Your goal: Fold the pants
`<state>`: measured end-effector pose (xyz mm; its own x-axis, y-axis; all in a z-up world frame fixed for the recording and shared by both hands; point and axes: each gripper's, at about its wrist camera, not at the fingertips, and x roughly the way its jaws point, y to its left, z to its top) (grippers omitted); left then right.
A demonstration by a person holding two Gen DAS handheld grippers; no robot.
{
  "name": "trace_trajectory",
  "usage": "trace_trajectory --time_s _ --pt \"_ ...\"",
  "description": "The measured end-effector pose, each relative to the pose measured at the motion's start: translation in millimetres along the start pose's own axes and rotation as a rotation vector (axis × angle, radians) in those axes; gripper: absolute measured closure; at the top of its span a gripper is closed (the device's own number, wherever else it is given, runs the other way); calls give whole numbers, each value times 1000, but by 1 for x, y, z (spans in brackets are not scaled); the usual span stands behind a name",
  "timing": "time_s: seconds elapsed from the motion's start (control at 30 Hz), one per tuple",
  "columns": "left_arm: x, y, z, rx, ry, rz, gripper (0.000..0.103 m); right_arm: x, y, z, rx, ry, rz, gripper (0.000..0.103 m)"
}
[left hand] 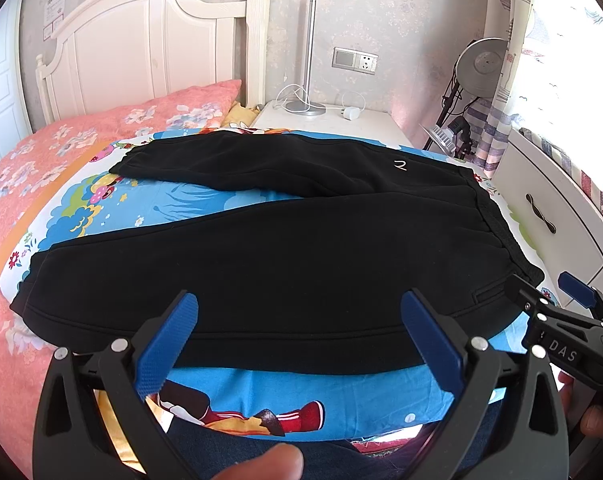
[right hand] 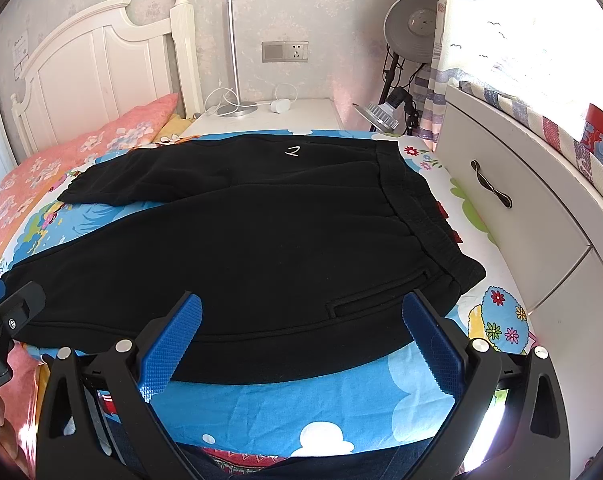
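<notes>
Black pants lie spread flat on a blue cartoon sheet, waistband to the right, both legs pointing left. They also show in the right wrist view. My left gripper is open and empty, hovering over the near leg's front edge. My right gripper is open and empty over the near hip and pocket, close to the waistband. The right gripper also shows at the left wrist view's right edge.
A white drawer cabinet stands close along the right of the bed. A white nightstand with a lamp and cables stands behind. Pink floral bedding and a white headboard lie to the left.
</notes>
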<state>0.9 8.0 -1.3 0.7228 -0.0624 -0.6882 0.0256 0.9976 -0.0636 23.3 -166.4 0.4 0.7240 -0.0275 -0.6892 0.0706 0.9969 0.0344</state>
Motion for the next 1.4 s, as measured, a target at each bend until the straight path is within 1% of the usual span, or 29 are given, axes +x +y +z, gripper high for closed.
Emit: trace_trajectory --time_s 0.83,1.03,1.1,1.13,1.2,1.27,1.3,1.33,1.37,1.4 --pt "0 -1 0 0 1 -2 2 1 0 0 0 6 2 6" --pt "5 -4 2 0 19 -3 2 12 -4 6 -8 15 -5 6" --pt "10 -3 2 -1 30 -5 2 20 -10 16 -14 9 10 6" --pt "12 -2 2 -4 36 -6 2 25 -15 25 -14 6 31 6" --pt "16 1 1 -9 47 -8 2 44 -33 54 -8 22 64 6" --pt "20 5 1 -14 53 -10 2 62 -50 84 -21 6 33 5" --pt "21 7 1 -18 55 -9 2 80 -62 108 -46 0 -18 5" --pt "22 9 1 -21 56 -9 2 96 -73 124 -66 10 -36 5" --pt "24 12 2 -27 57 -9 2 113 -86 142 -74 28 -33 5" --pt "25 14 2 -33 59 -7 2 138 -105 165 -58 59 -36 5"
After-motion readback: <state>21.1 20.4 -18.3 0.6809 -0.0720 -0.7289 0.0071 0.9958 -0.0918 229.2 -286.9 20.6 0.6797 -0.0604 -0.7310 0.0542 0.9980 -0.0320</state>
